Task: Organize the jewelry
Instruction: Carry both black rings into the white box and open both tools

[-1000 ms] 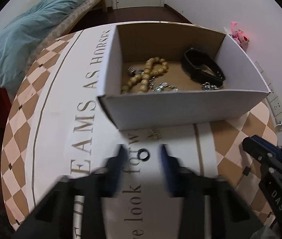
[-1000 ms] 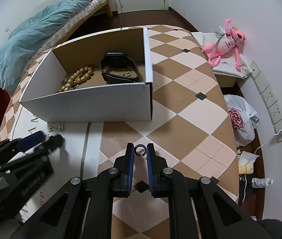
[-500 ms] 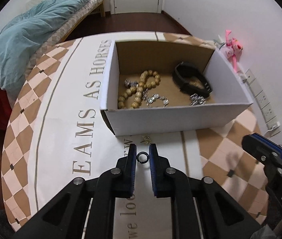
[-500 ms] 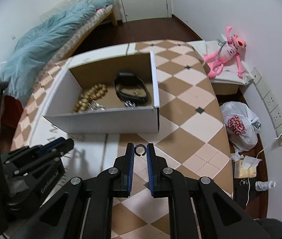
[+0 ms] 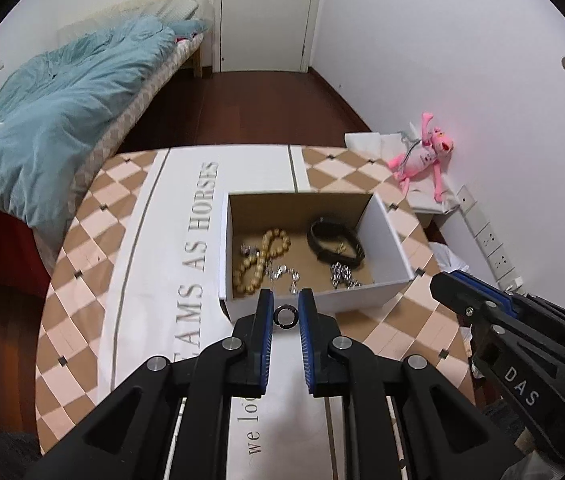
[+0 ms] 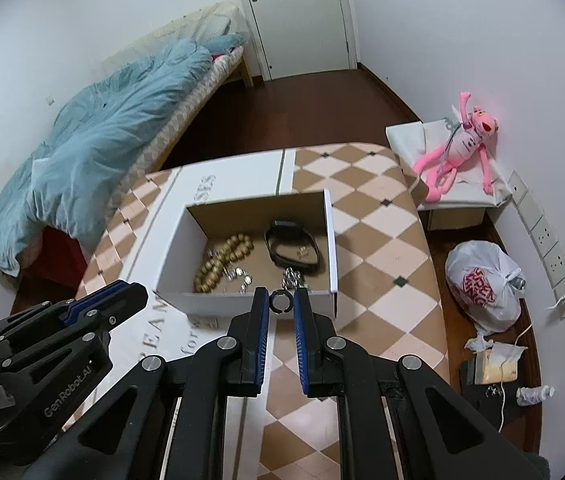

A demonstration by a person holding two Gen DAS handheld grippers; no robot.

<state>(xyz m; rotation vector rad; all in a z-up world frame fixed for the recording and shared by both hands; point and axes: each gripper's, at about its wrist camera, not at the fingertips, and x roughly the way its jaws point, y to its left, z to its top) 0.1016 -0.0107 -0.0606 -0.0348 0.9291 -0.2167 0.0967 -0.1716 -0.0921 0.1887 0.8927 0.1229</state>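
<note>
Left tongs [image 5: 286, 314] were closed to a narrow gap, pinching a small dark ring [image 5: 285, 316] between the blue-padded tips; right tongs [image 6: 281, 302] were likewise nearly closed on a small dark open ring [image 6: 280, 301], its band showing a split on the lower side. Both pairs were held above the counter [image 5: 154, 248], which carried a checked brown-and-cream cloth with a white lettered band. Just ahead of the left tongs' tips lay the open cardboard box [image 5: 396, 248], its near wall directly beyond the held ring; seen from the right wrist, the same box [image 6: 332, 240] sat just ahead of the right tongs, its near wall behind the open ring. Inside the box, ahead and slightly left of the left tongs, lay a wooden bead bracelet [image 5: 264, 258]; ahead and to the right lay a black strap band [image 5: 336, 242]; between them and nearer the tips lay small silver pieces [image 5: 282, 272], with a further silver cluster [image 5: 342, 274] toward the right. The right tongs appeared at the right edge of the left wrist view, the left tongs at the lower left of the right wrist view. A pink plush toy [image 6: 458, 148] lay far ahead and right, off the counter
</note>
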